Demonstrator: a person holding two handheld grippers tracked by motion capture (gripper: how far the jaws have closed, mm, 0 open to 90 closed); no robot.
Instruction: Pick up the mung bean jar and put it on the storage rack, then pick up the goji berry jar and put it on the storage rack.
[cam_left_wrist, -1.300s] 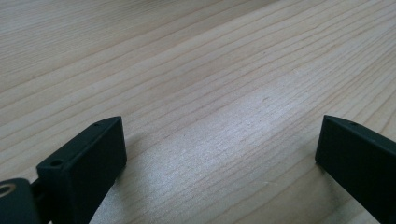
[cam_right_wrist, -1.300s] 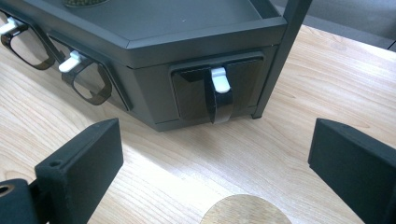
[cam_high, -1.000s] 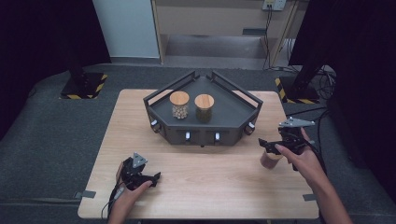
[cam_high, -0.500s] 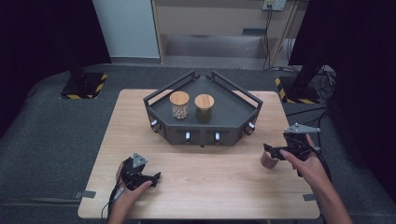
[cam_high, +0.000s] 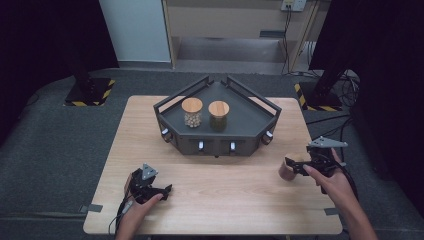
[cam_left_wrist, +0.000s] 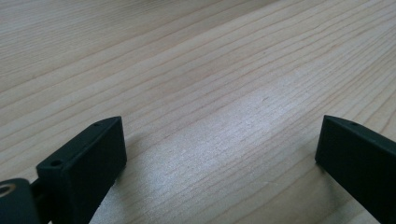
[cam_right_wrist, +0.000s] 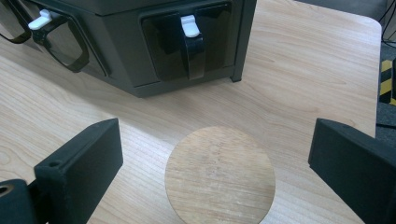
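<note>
I'm working at a pale wooden table (cam_high: 215, 200) that stands on grey carpet, with dark curtains to either side and a light cabinet behind. At the far middle of the table sits a dark angular rack (cam_high: 216, 131) with a railed top tray; two jars with wooden lids stand on it side by side, the left jar (cam_high: 192, 112) holding pale contents, the right jar (cam_high: 218, 115) darker ones. Small white handles show along the rack's front faces.

My right gripper (cam_high: 295, 165) is near the table's right edge, in front of the rack and well apart from it. Its jaws are spread wide, one on each side of a round wooden lid (cam_right_wrist: 219, 176), and neither touches it. The lid lies on the table just in front of the rack's right front panel, where a white handle (cam_right_wrist: 189, 25) sits on a dark loop.

My left gripper (cam_high: 161, 190) rests low at the near left of the table, well apart from the rack. Its jaws are also spread wide, with bare wood between them.
</note>
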